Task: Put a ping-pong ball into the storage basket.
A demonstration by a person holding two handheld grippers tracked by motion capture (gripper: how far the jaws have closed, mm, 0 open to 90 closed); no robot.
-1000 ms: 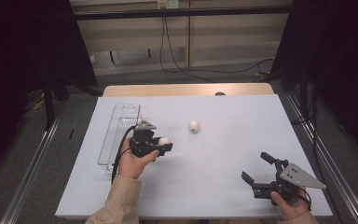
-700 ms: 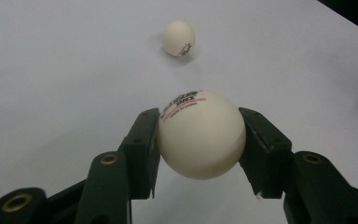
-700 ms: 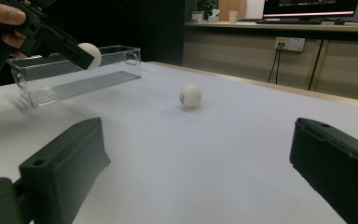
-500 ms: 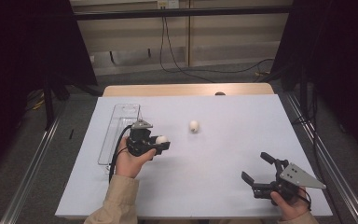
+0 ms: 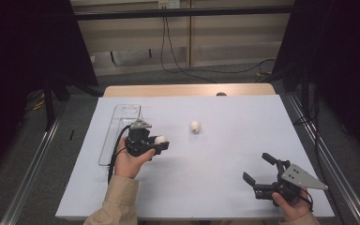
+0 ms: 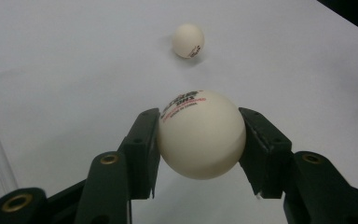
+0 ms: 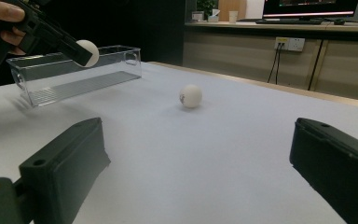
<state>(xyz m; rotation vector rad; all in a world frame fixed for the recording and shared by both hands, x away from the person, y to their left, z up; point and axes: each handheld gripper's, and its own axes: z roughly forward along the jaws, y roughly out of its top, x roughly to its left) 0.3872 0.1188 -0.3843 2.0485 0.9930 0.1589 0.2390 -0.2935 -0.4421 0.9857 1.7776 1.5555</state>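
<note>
Ping-pong ball (image 6: 200, 135), white with small red and black print near its top, sits clamped between the two black jaws of the left gripper (image 5: 158, 142), filling the lower centre of the left gripper view; both pads press against its sides and it is lifted clear of the white table (image 5: 225, 154). In the high view this ball shows as a pale dot at the gripper's tip, left of the frame's centre, just to the right of a clear plastic tray (image 5: 117, 133) that lies lengthwise along the left part of the table. The person's left hand (image 5: 129, 161) wraps the gripper from below, a beige sleeve (image 5: 117, 201) running off the bottom edge.

A second ball (image 5: 195, 126) rests on the table, slightly above the centre of the high view and well apart from the held one; in the left gripper view it lies in the upper middle, and in the right gripper view near the centre.

Right gripper (image 5: 261, 171) is in the lower right of the high view, held by the right hand (image 5: 290, 206), its jaws spread wide with nothing between them, near the table's front edge
</note>
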